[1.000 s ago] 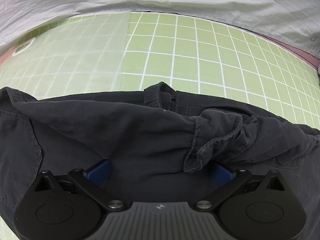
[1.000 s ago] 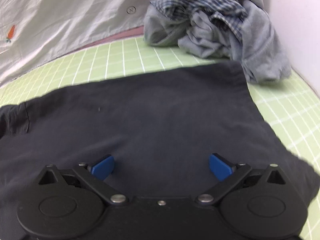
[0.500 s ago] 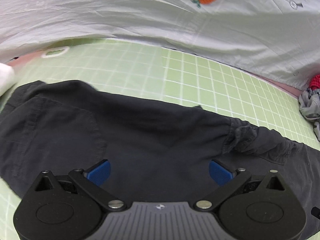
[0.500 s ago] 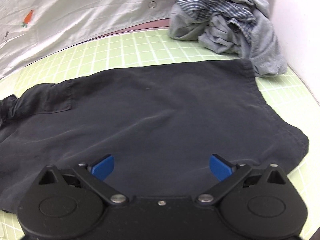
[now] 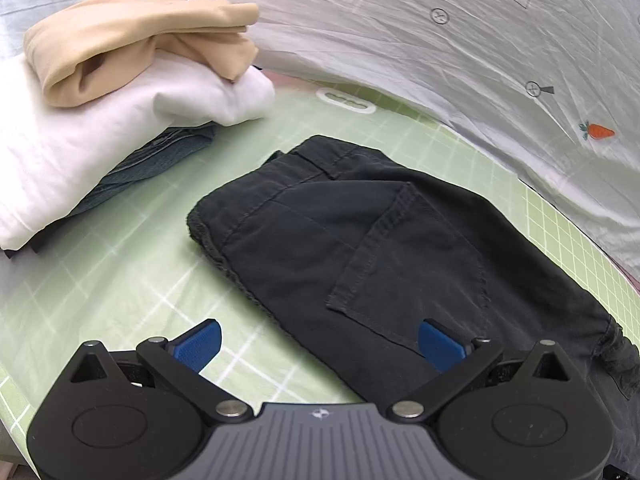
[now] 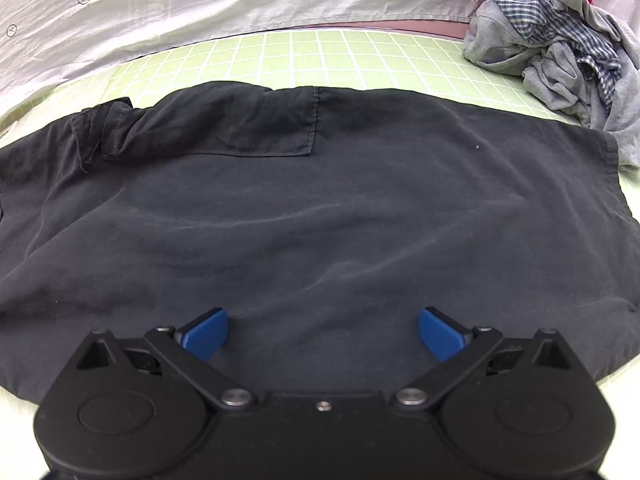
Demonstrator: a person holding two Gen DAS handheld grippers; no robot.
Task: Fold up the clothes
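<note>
The left tool point(image 5: 318, 344) has swung away from the bunched fabric and now looks at a folded stack point(image 5: 120, 92) near the surface's point(image 5: 132, 280) far left corner. Both it and the right tool point(image 6: 322, 332) are spread wide, holding nothing. The black shorts point(image 6: 320, 208) lie flat across the surface's middle, pocket up, waistband toward the left edge.

I'm looking at a pale green mat point(image 5: 120, 280) ruled in white grid lines, spreading across the whole work surface in both views. Behind it a wrinkled white sheet point(image 5: 400, 40) is hanging as a backdrop (printed with small carrots, screw-head marks and arrow lettering). A pinkish strip point(image 6: 400, 26) is showing between sheet and mat. The light is falling evenly, casting only soft shadows.
</note>
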